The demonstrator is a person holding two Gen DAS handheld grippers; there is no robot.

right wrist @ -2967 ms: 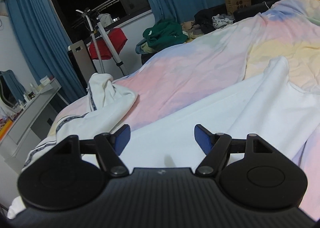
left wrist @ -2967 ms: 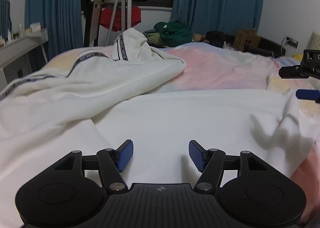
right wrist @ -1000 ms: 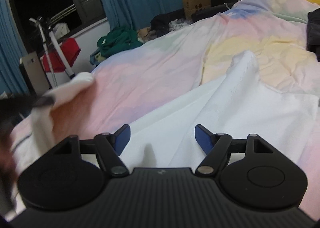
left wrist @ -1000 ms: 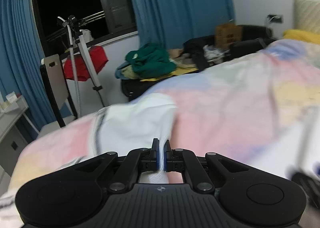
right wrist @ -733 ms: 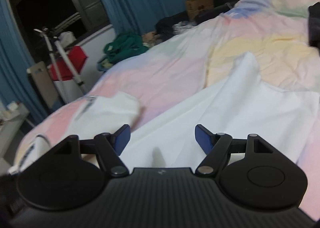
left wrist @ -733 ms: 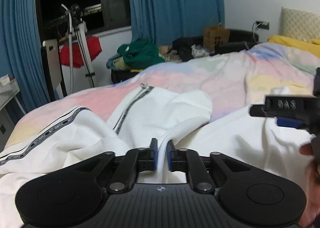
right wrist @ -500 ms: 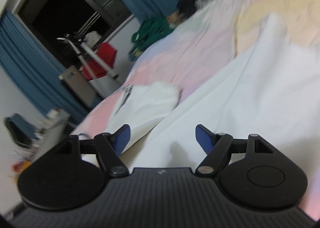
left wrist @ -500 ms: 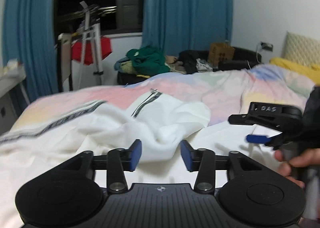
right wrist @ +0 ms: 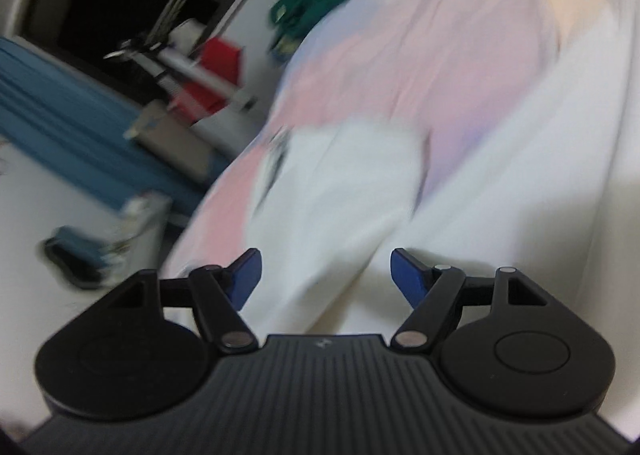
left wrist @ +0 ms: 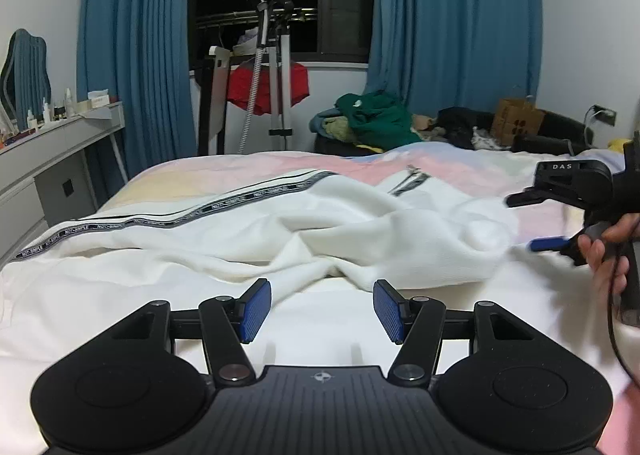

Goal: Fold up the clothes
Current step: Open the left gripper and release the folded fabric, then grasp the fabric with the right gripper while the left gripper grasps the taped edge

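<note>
Garment: a white garment (left wrist: 360, 231) with a dark printed stripe lies rumpled across the middle of the left wrist view, one part bunched over the flatter white cloth in the lower half.
Left gripper (left wrist: 322, 309): bottom centre of its view; jaws opening, nothing between the blue pads, which sit just short of the bunched fold.
Right gripper (right wrist: 324, 275): bottom centre of its own blurred view, jaws wide apart over white cloth, gripping nothing; it also shows at the right edge of the left wrist view, held by a hand (left wrist: 608, 251).
Step in hand: likely a regrip after laying part of the garment over.
Doing it well: take a clear edge or corner, not the lump; smooth the bunch flat before the next fold; keep both grips level.
Bed (left wrist: 248, 167): pastel cover under the garment, plenty of bare room beyond.
Surroundings: clothes pile (left wrist: 372, 119), stand with red cloth (left wrist: 268, 91), desk (left wrist: 60, 135) at left, all well apart.
In the way: only the garment's own creases.
</note>
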